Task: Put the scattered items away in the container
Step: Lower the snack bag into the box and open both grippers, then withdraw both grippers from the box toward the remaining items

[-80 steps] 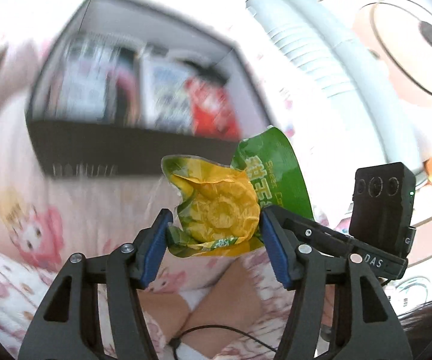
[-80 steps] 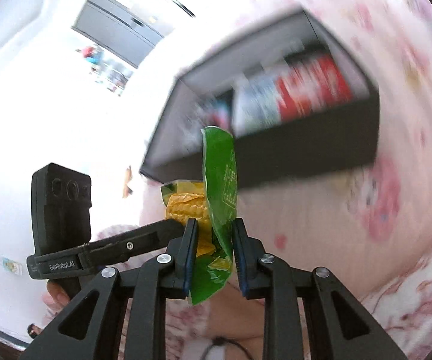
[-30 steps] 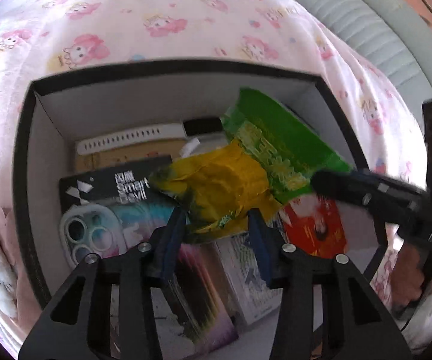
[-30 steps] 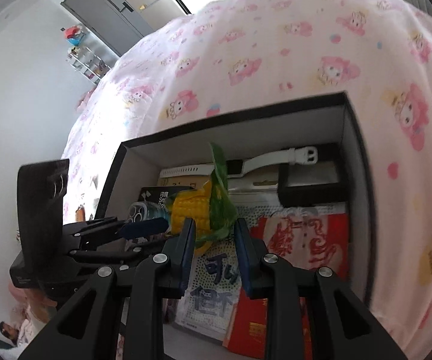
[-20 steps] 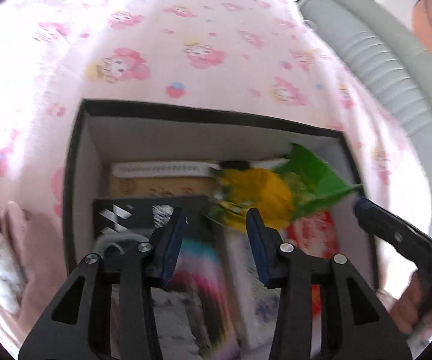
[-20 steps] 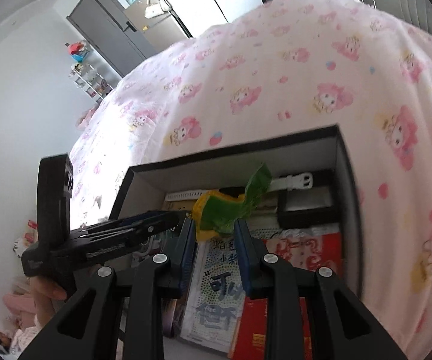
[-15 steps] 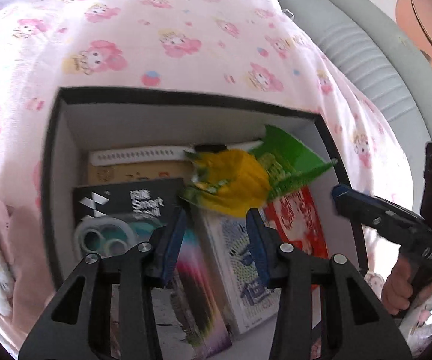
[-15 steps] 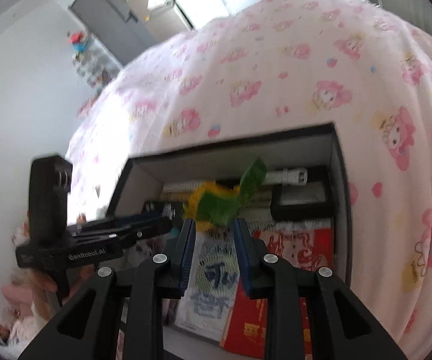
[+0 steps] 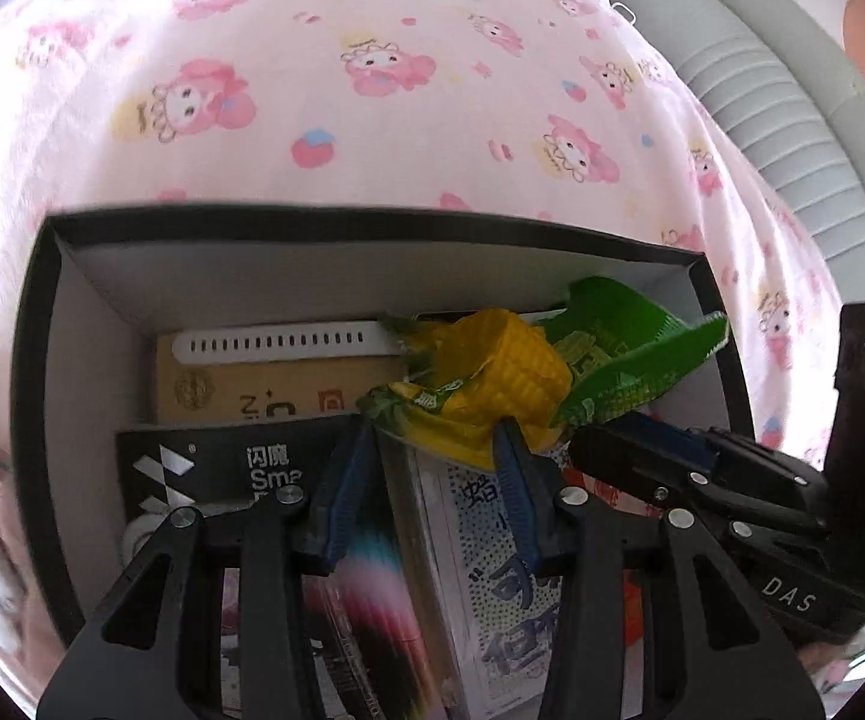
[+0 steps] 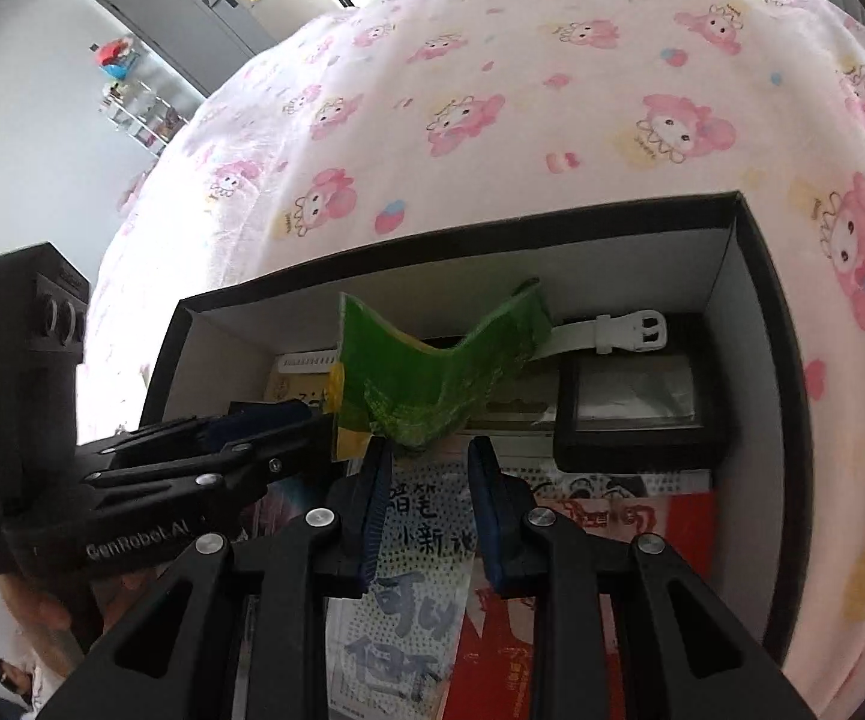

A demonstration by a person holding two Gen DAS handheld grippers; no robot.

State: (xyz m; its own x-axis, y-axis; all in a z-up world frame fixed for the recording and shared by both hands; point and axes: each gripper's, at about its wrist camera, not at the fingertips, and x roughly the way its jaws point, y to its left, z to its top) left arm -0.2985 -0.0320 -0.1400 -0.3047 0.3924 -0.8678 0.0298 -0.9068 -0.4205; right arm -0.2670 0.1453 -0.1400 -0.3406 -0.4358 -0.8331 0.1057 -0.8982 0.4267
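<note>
Left wrist view: corn snack packet (image 9: 510, 384) lies in box (image 9: 36, 360) just beyond both open, empty jaws

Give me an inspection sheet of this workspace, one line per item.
Surface: pink cartoon-print bedding.
Job's things: corn snack packet lying in the black box, atop the contents.
Clutter: white watch strap, phone-case pack, small black tray, red packet, all boxed.
Grippers: left gripper open; right gripper open; packet just beyond both.
Cables: nothing seen.
Surroundings: grey ribbed cushion, dark wardrobe.
</note>
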